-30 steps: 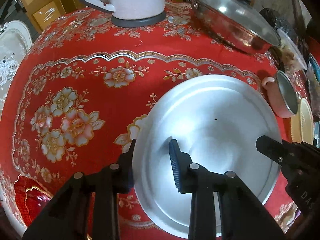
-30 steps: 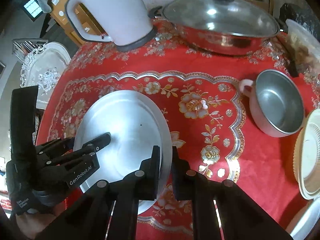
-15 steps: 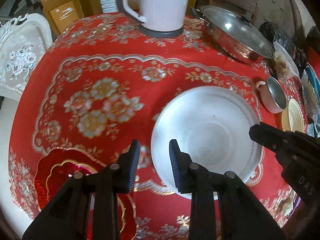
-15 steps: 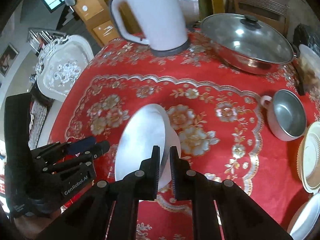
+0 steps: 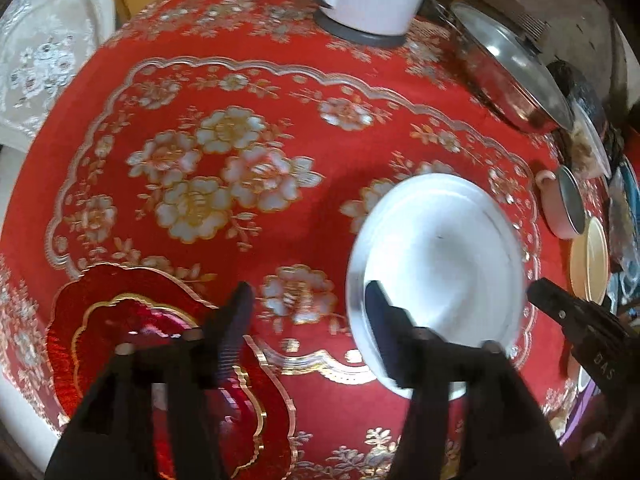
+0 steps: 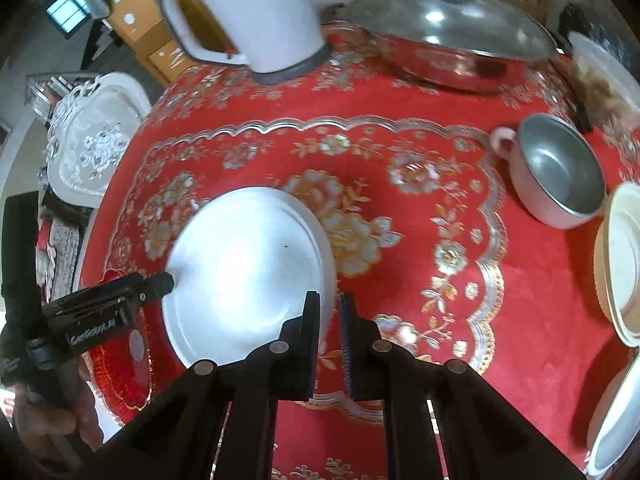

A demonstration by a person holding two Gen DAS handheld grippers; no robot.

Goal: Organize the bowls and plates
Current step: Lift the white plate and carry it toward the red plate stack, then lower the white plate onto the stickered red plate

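A round silver plate [image 6: 248, 264] hangs tilted above the red flowered tablecloth [image 6: 400, 140]. My right gripper [image 6: 330, 316] is shut on its right rim. In the left wrist view the silver plate [image 5: 440, 264] sits right of centre. My left gripper [image 5: 308, 312] is open wide, with the plate's left rim between its fingers and its right finger over the plate's face. A red scalloped plate [image 5: 120, 340] with gold trim lies on the cloth below my left gripper; part of the red plate [image 6: 112, 372] shows in the right wrist view under the silver one's left side.
At the right stand a pink cup [image 6: 560, 172] with a metal lining, stacked cream plates [image 6: 624, 264] and a white plate [image 6: 616, 420]. A white jug [image 6: 256, 12] and a lidded steel pan [image 6: 448, 40] stand at the back. A white chair [image 6: 96, 140] is beyond the left edge.
The silver plate has been lifted off the cloth and carried left toward the red plate. My left gripper's fingers have spread wider and let go of its rim. The right gripper kept its hold.
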